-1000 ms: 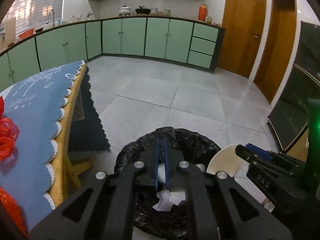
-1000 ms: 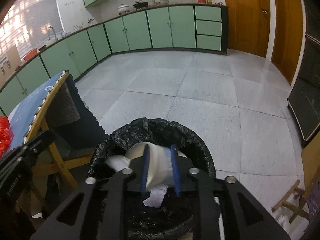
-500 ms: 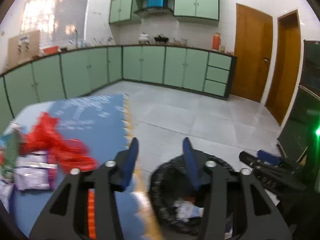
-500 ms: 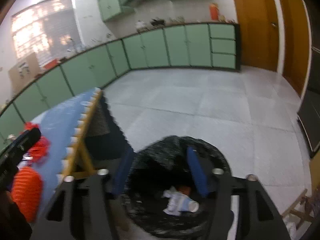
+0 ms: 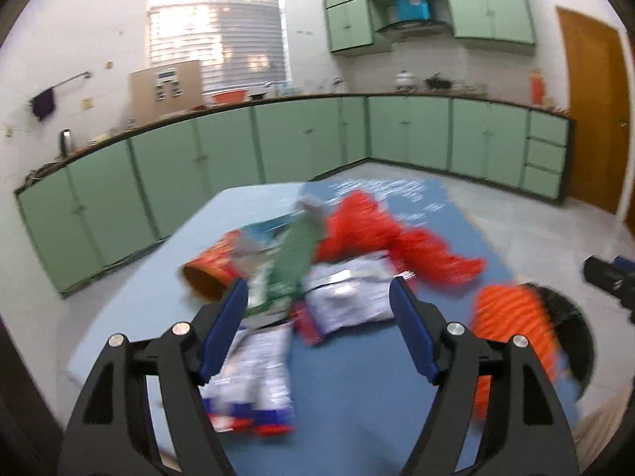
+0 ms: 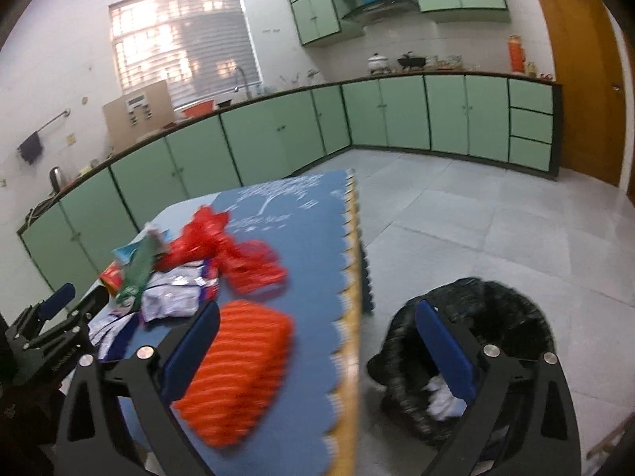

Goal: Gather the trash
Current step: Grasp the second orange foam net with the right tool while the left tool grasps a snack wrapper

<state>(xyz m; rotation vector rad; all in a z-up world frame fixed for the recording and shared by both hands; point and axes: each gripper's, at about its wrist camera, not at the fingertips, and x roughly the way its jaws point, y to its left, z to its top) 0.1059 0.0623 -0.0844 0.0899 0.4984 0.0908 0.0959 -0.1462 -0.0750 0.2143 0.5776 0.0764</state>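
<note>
A pile of trash lies on the blue-clothed table (image 5: 349, 404): white and purple wrappers (image 5: 349, 301), a green packet (image 5: 297, 261), a red paper cup on its side (image 5: 210, 273), crumpled red plastic (image 5: 381, 234) and an orange ribbed piece (image 5: 512, 329). My left gripper (image 5: 317, 325) is open and empty above the wrappers. My right gripper (image 6: 317, 341) is open and empty over the table's right edge, with the orange piece (image 6: 242, 369) by its left finger. The black-lined bin (image 6: 476, 341) stands on the floor to the right, with white paper (image 6: 440, 396) inside.
Green cabinets (image 6: 397, 119) line the far walls under a counter with pots. Wooden doors (image 6: 583, 75) are at the right. Grey tiled floor (image 6: 476, 218) lies beyond the table. The left gripper shows at the right wrist view's left edge (image 6: 47, 329).
Both grippers opened over the bin; the white cup and paper dropped in. Both then swung left and up from the bin to the table with the trash pile.
</note>
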